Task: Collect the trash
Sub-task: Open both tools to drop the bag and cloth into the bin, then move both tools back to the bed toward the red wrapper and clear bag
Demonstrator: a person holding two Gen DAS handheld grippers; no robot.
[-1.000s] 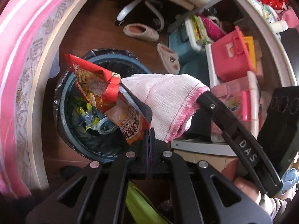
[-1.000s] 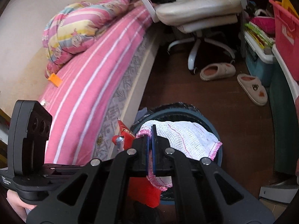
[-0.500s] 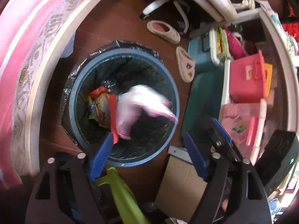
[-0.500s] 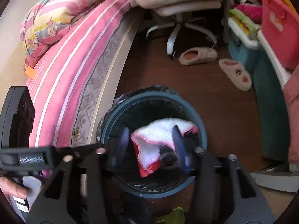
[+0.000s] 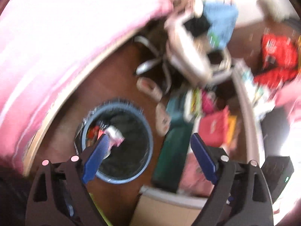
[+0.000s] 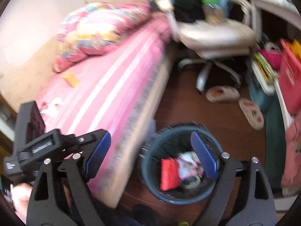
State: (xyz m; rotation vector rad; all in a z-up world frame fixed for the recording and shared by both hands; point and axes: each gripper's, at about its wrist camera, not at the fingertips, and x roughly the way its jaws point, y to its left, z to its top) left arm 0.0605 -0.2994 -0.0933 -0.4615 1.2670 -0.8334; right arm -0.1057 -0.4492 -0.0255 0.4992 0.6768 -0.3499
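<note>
1. Here we hold both tools above the trash bin [image 6: 180, 169], which stands on the brown floor [image 6: 216, 116] just beside the pink striped bed [image 6: 105, 101], near enough that the jaws can let go over it.
2. Our left gripper [image 5: 148, 155] has its blue pads [image 5: 97, 154] spread wide and its jaws are opening; nothing is between them (the bin only shows through the gap, well below).
3. Our right gripper [image 6: 150, 154] is likewise wide, its jaws opening, with nothing held; the bin's left rim sits behind the gap and its right pad overlaps the bin in the view.
4. The bin is blue-rimmed with a black liner [image 5: 129, 150]. Inside it lie the red snack wrapper [image 6: 169, 173] on the left and the white cloth with pink edging [image 6: 188, 165] to its right, touching, with what looks like a roll of tape [image 6: 191, 181] at the near side.
5. We judge this load delivered, since both pieces rest inside and clear of the rim.
6. A small orange scrap [image 6: 70, 79] lies far off on the bed; whether it is trash we cannot tell (the frames are blurred).
</note>
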